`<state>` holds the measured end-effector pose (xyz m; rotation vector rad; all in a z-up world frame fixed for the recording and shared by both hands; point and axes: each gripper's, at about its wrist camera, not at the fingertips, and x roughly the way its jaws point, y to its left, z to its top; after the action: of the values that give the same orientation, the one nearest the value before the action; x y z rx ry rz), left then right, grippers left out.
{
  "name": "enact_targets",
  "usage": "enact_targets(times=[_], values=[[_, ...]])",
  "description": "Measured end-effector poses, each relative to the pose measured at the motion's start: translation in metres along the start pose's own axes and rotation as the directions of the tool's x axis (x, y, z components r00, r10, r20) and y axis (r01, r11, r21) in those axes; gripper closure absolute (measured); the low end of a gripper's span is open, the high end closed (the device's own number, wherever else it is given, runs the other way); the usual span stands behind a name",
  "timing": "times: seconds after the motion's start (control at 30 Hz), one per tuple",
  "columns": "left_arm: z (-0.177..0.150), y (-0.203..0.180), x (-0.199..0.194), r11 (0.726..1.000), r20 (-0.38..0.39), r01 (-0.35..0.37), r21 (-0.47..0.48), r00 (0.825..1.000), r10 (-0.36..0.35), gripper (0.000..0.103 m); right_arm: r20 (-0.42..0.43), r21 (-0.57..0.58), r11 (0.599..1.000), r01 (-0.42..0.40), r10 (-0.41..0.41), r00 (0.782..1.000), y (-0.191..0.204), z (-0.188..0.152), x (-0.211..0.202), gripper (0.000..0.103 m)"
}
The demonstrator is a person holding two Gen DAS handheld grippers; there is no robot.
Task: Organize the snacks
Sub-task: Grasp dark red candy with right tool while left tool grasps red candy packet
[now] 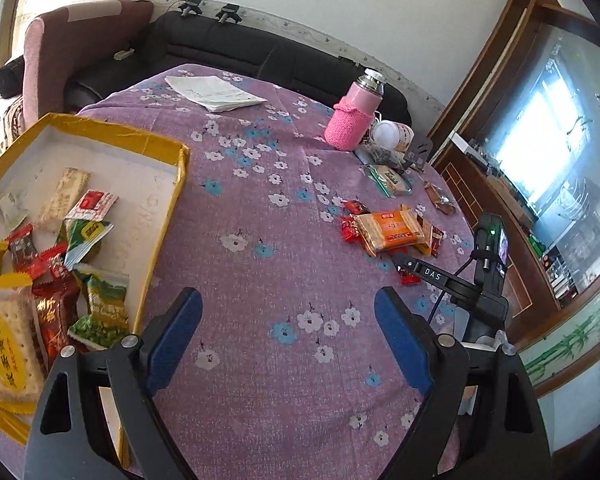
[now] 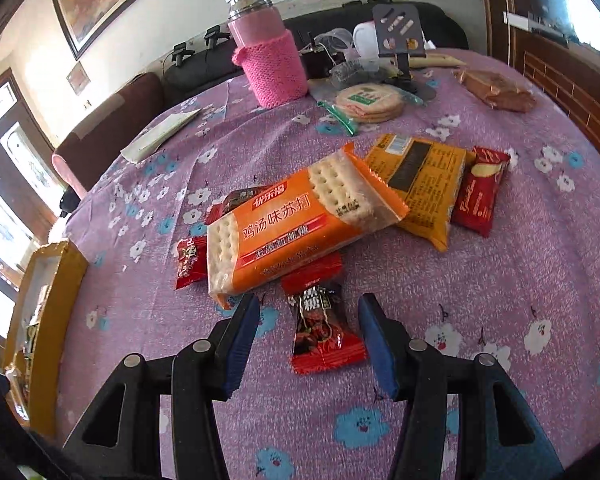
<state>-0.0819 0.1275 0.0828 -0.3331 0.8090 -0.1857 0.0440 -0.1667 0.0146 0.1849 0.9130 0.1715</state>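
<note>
A yellow-rimmed box [image 1: 152, 138] at the left holds several snack packets [image 1: 88, 236]. My left gripper [image 1: 288, 300] is open and empty over the purple floral cloth, right of the box. My right gripper [image 2: 308, 312] is open, its blue fingers on either side of a red candy packet [image 2: 320, 328] that lies flat. Beyond it lie an orange cracker pack [image 2: 300, 224], a yellow pack [image 2: 424, 184], a red wafer packet [image 2: 480, 192] and small red candies [image 2: 190, 260]. The same pile [image 1: 392, 230] and my right gripper [image 1: 428, 274] show in the left wrist view.
A pink flask in a knitted sleeve [image 2: 272, 52] stands at the back. Round rice crackers [image 2: 368, 102], a brown packet [image 2: 496, 88], a phone stand [image 2: 400, 36] and cups sit near it. Folded papers [image 1: 216, 92] lie far back. A dark sofa [image 1: 228, 48] is behind the table.
</note>
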Motion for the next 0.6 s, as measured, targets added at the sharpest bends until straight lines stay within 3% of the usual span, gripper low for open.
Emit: enact_targets(times=[0.03, 0.3, 0.37, 0.4, 0.6], values=[[0.004, -0.007, 0.01, 1.0, -0.022, 0.003, 0.026, 1.0, -0.003, 0.015, 0.003, -0.003, 1.0, 0.004, -0.004, 1.0, -0.001, -0.001, 0.0, 0.077], [0.039, -0.046, 0.097, 0.994, -0.151, 0.085, 0.064, 0.986, -0.075, 0.018, -0.038, 0.064, 0.993, -0.104, 0.107, 0.994, -0.014, -0.008, -0.01, 0.077], [0.047, -0.053, 0.123, 0.993, -0.184, 0.09, 0.076, 0.98, -0.075, 0.042, -0.05, 0.084, 0.987, -0.134, 0.138, 0.989, -0.017, -0.007, -0.008, 0.077], [0.05, -0.056, 0.134, 0.993, -0.201, 0.083, 0.079, 0.977, -0.065, 0.048, -0.053, 0.093, 0.985, -0.148, 0.153, 0.987, -0.019, -0.006, -0.007, 0.077], [0.058, -0.08, 0.178, 0.985, -0.197, 0.059, 0.164, 0.98, -0.025, 0.05, -0.076, 0.139, 0.969, -0.204, 0.216, 0.973, -0.029, -0.002, -0.004, 0.077]])
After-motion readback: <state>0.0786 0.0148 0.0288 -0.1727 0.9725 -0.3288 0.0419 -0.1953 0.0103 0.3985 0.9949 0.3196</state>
